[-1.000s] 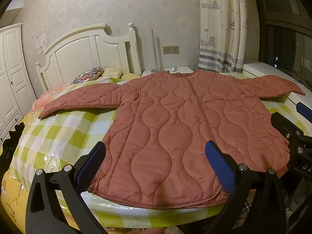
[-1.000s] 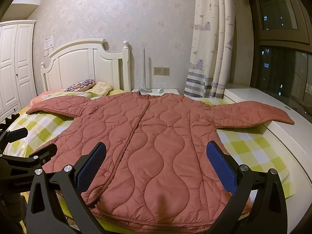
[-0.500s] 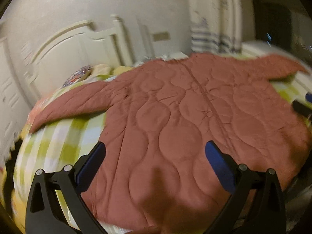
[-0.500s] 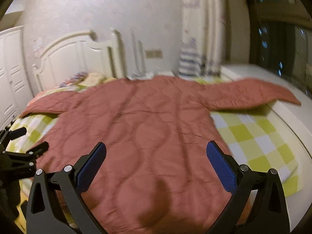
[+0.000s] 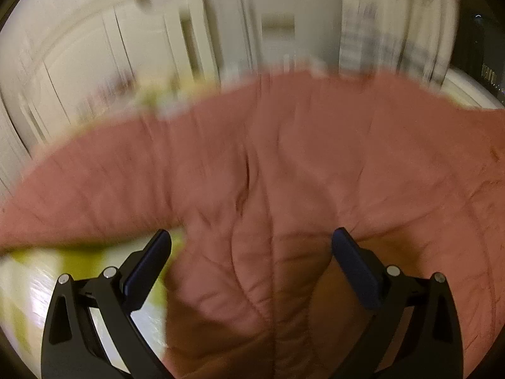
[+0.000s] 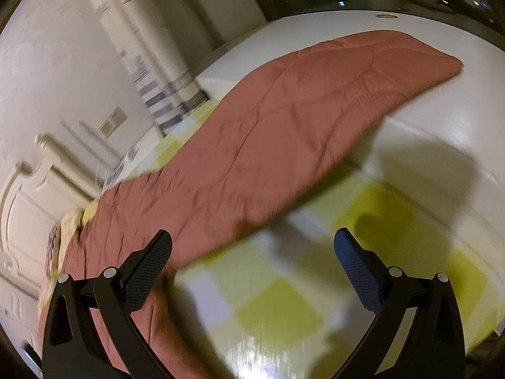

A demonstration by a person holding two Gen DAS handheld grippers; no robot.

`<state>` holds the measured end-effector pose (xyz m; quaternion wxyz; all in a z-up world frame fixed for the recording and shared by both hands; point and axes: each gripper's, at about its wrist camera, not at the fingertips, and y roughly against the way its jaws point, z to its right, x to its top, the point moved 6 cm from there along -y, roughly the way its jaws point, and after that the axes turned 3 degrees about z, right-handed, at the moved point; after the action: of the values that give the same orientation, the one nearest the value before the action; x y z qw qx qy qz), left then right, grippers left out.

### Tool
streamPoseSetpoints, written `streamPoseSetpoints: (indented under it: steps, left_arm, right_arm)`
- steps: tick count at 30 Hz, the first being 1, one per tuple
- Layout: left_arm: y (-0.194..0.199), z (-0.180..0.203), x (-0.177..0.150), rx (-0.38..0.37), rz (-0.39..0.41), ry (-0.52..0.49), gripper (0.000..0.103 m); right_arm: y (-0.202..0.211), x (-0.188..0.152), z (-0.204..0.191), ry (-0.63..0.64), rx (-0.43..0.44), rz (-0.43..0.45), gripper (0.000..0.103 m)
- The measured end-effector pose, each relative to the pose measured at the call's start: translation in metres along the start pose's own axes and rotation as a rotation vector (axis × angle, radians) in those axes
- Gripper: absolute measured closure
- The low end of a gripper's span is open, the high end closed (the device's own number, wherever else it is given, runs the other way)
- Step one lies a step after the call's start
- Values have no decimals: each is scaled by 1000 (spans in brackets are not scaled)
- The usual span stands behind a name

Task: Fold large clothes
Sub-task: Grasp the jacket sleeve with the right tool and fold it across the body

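Over the green-and-white checked bedspread (image 6: 277,312), the rust-red quilted jacket (image 5: 284,170) lies spread flat. Left gripper (image 5: 251,248) hangs jaws apart above its body; right gripper (image 6: 252,246) gapes, empty, beside the outstretched sleeve (image 6: 331,94).

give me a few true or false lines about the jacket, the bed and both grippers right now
1. The reddish-pink quilted jacket lies spread on the green and white checked bedsheet. True.
2. The left gripper is shut on the jacket. False: its jaws stand wide open with nothing clamped.
3. The right gripper is open. True.
4. One jacket sleeve reaches onto the white ledge beside the bed. True.
5. The jacket is already folded in half. False: body and sleeve lie spread out.
6. The bedsheet is plain blue. False: it is green and white checked.
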<state>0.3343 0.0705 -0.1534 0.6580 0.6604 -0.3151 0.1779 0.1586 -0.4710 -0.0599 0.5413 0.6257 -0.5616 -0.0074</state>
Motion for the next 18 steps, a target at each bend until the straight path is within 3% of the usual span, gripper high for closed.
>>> streamPoseSetpoints:
  steps: [2, 4, 6, 9, 10, 11, 13, 16, 18]
  left_arm:
    - [-1, -20, -1, -23, -10, 120, 2]
    - [-1, -29, -6, -18, -22, 163, 2]
    - [4, -32, -13, -5, -24, 161, 2]
    - [10, -38, -22, 11, -24, 178, 2]
    - [12, -42, -25, 16, -24, 187, 2]
    - [15, -42, -29, 20, -24, 194, 2]
    - [25, -40, -38, 33, -23, 209, 2]
    - [34, -35, -45, 49, -14, 223, 2]
    - [34, -35, -45, 52, -17, 222, 2]
  right_arm:
    - [-14, 7, 8, -50, -19, 0, 5]
    - [-27, 15, 19, -112, -20, -2, 5]
    - [-35, 19, 27, -148, -31, 3, 14]
    - [-41, 27, 29, -147, -42, 15, 36]
    - [-39, 30, 28, -133, -44, 35, 52]
    - [-33, 35, 25, -100, -51, 76, 64]
    - [-25, 47, 16, -43, -101, 136, 74]
    - [0, 61, -22, 135, -186, 244, 76]
    - [19, 63, -76, 333, -224, 339, 76]
